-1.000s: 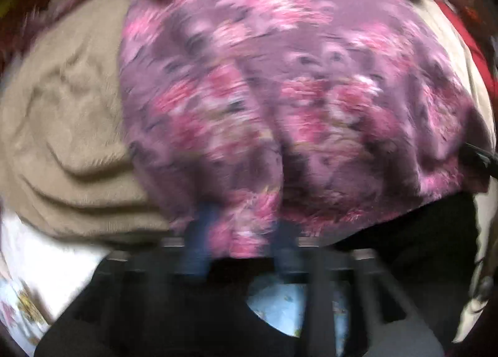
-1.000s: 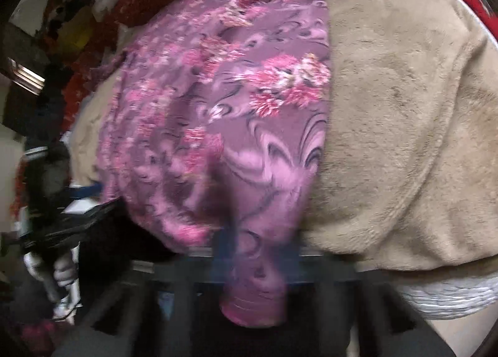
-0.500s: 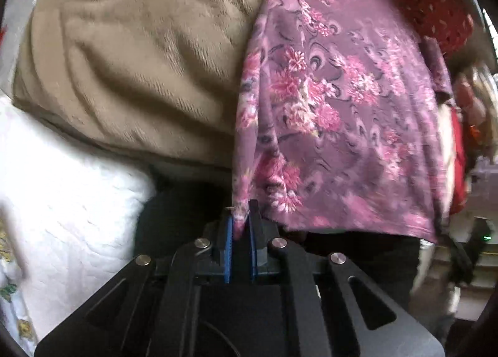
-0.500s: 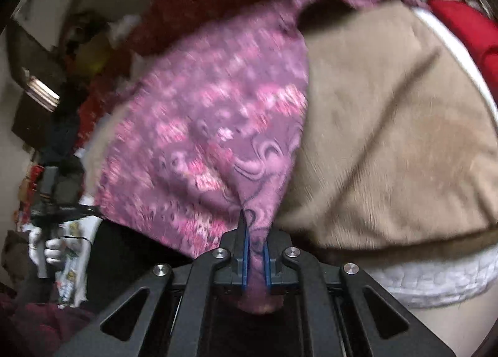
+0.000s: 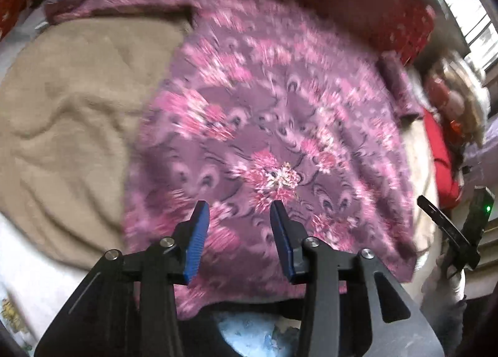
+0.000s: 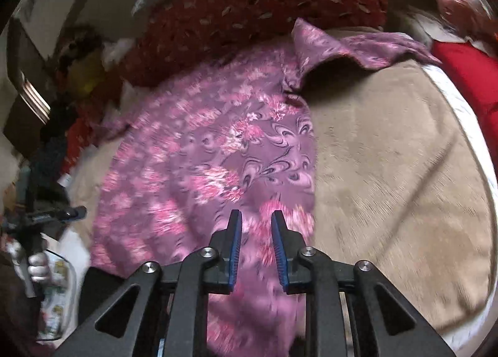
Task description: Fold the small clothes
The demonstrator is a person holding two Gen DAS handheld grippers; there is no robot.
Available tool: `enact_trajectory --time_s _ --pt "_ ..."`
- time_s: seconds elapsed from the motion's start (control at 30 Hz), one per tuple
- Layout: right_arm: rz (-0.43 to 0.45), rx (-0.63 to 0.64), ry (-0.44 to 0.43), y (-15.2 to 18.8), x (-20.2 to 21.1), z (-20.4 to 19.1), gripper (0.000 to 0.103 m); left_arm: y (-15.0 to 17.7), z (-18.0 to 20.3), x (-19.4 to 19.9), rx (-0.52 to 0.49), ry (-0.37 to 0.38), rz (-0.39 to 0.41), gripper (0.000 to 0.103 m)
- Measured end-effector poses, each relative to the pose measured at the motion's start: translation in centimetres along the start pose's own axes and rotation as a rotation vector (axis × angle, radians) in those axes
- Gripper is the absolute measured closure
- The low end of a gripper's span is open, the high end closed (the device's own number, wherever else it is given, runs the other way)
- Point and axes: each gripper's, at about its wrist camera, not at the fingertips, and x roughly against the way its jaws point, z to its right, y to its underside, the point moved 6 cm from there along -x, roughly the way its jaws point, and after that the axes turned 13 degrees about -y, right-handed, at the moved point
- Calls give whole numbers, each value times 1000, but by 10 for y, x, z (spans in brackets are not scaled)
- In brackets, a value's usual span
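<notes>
Left wrist view: the purple flowered shirt (image 5: pixel 274 126) lies spread on the tan blanket (image 5: pixel 68 126), one side already folded in, I judge; further folds remain. My left gripper (image 5: pixel 239 226) is wide apart, empty, above the shirt's near hem.

Right wrist view: the shirt (image 6: pixel 211 164) covers the blanket's (image 6: pixel 389 170) left part. My right gripper (image 6: pixel 256 232) stands partly apart, holding nothing, over the hem.

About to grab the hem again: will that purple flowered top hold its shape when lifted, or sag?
The purple top will probably sag: it lies limp, following the bumps of the tan blanket. It looks thin and likely light. One sleeve lies loose and may trail. Both the left gripper and right gripper are open.
</notes>
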Motion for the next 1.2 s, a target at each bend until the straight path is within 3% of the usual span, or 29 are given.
enact_trajectory --time_s 0.07,0.13,0.23,0.37,0.47,0.63,0.8,0.87,0.93,0.97,1.07,1.2 --pt "-92 -23 22 10 -27 12 82 2 12 -23 -19 -27 -55 65" --pt "-91 -41 -8 8 -31 16 84 1 19 -31 -36 -48 -70 65" --pt "53 -142 -71 -30 7 44 83 -6 26 -24 -77 -43 -37 65" --pt "277 -348 -9 -88 65 135 54 -28 36 -18 -89 -6 -11 62" --pt "395 -510 18 -123 88 203 49 -44 47 -20 -90 13 4 62" --pt "514 -718 -13 -163 72 280 49 -63 73 -33 -100 42 -9 61" --pt "564 -804 -27 -194 33 312 48 -93 94 -44 -128 72 -11 61" --pt "627 -789 -24 -203 28 317 49 -107 104 -48 -140 82 7 61" --pt "634 -774 15 -209 28 320 64 -127 112 -52 -150 64 41 61" --pt "625 -759 23 -211 30 321 90 -136 113 -54 -144 59 55 60" --pt "638 -715 63 -210 47 322 93 -166 114 -62 -94 41 86 52" --pt "719 -715 208 -200 96 332 94 -197 113 -74 -31 41 93 51"
